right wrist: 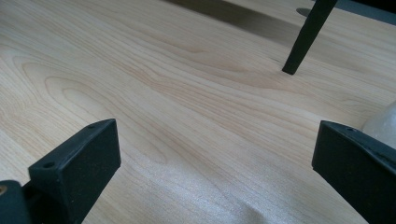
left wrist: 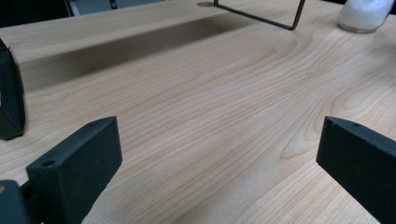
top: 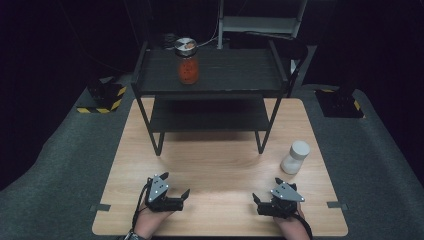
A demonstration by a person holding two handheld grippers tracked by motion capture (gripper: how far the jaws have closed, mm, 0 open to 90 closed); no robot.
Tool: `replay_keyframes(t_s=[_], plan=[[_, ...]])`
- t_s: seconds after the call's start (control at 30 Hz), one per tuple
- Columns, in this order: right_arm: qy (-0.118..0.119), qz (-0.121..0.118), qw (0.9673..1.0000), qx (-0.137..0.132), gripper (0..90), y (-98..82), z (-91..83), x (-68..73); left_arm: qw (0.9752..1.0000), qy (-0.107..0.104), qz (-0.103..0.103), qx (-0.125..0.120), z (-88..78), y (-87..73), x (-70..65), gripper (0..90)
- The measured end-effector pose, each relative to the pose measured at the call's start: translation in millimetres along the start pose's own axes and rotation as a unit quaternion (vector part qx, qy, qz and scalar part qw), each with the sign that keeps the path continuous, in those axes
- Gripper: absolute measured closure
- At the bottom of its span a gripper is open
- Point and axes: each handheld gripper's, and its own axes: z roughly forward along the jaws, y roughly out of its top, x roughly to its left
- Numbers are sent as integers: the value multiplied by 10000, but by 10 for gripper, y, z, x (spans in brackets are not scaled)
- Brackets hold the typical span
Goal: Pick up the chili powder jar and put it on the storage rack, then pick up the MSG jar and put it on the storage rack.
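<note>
In the high view, my left gripper (top: 175, 185) rests low on the wooden table (top: 220, 165) near its front left, held by a hand. My right gripper (top: 266, 190) sits near the front right in the other hand. Both are open with nothing between their jaws. In the left gripper view, my left gripper (left wrist: 217, 154) has its jaws spread wide over bare wood. In the right gripper view, my right gripper (right wrist: 215, 154) is equally wide over bare wood. A white bottle (top: 295, 157) stands right of centre, just beyond the right gripper. A jar (top: 187, 65) with red contents and a metal lid stands on the black shelf's top tier (top: 235, 75).
The black two-tier shelf (top: 210, 117) takes up the back half of the table. One shelf leg (right wrist: 306, 37) stands ahead of the right gripper, and the white bottle (right wrist: 380, 123) shows at the right edge. The bottle (left wrist: 364, 14) and a shelf foot (left wrist: 261, 16) lie far ahead of the left gripper.
</note>
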Motion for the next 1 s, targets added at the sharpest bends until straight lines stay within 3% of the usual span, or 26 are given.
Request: replay_keyframes(t_s=[0.2, 0.3, 0.4, 0.67, 1.0], plan=[[-8, -7, 10000, 2, 6, 0, -1, 5, 9999, 78, 52, 90, -18, 18, -11, 4], [-10, -5, 10000, 6, 6, 2, 1, 7, 9998, -5, 100, 193, -15, 49, 10, 5], [-10, -10, 10000, 12, 6, 5, 3, 8, 9998, -1, 91, 173, -20, 41, 8, 5], [14, -63, 10000, -9, 6, -2, 0, 6, 9991, 40, 385, 148, -28, 32, -57, 5], [56, -43, 9999, -84, 6, -20, 0, 2, 9987, 64, 495, 108, -47, 11, -91, 5]])
